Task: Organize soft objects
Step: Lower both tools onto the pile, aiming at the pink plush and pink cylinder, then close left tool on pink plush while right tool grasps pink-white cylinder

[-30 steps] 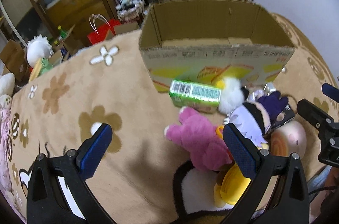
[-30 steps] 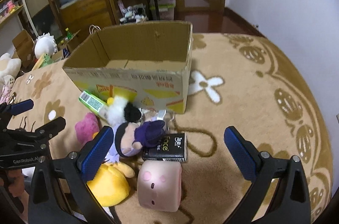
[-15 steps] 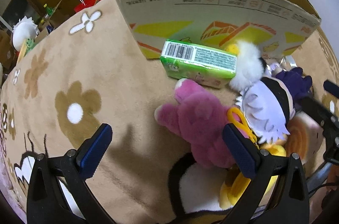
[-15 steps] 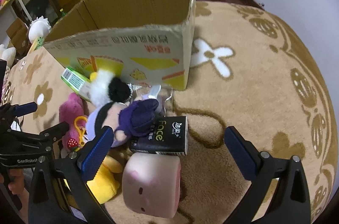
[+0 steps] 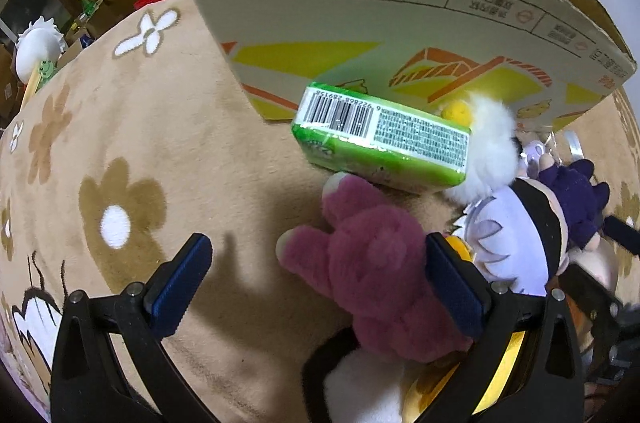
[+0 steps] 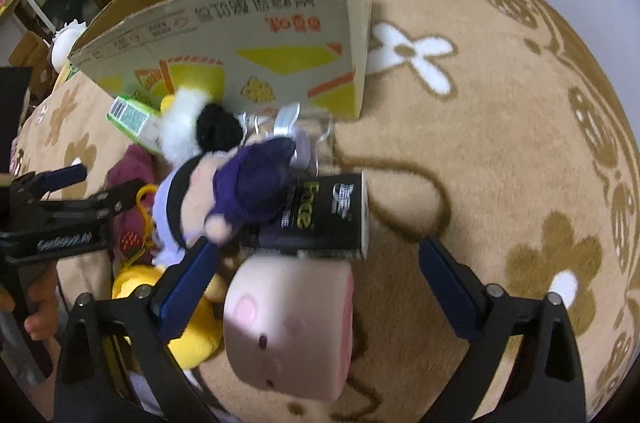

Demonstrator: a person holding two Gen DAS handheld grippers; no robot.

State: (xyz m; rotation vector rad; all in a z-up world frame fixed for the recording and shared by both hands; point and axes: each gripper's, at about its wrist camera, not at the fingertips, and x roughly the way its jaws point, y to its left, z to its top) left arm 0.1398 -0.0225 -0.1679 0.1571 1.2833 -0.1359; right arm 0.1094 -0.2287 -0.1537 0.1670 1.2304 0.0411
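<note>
The left gripper [image 5: 318, 279] hangs with fingers wide apart, low over the magenta plush [image 5: 372, 271] beside a green barcoded pack [image 5: 380, 137] and the cardboard box [image 5: 400, 35] printed in Chinese characters. The right gripper [image 6: 318, 275] is spread too, straddling the pink marshmallow plush [image 6: 288, 327] that touches a black pack [image 6: 320, 219] labelled "face".

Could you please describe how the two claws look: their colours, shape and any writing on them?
Both are alike. The left claw and the right claw have black, angular plastic arms with silver rivets, each ending in a flat blue pad with a ribbed surface. In the right wrist view, the left claw's black body carries white lettering, too blurred to read surely.
</note>
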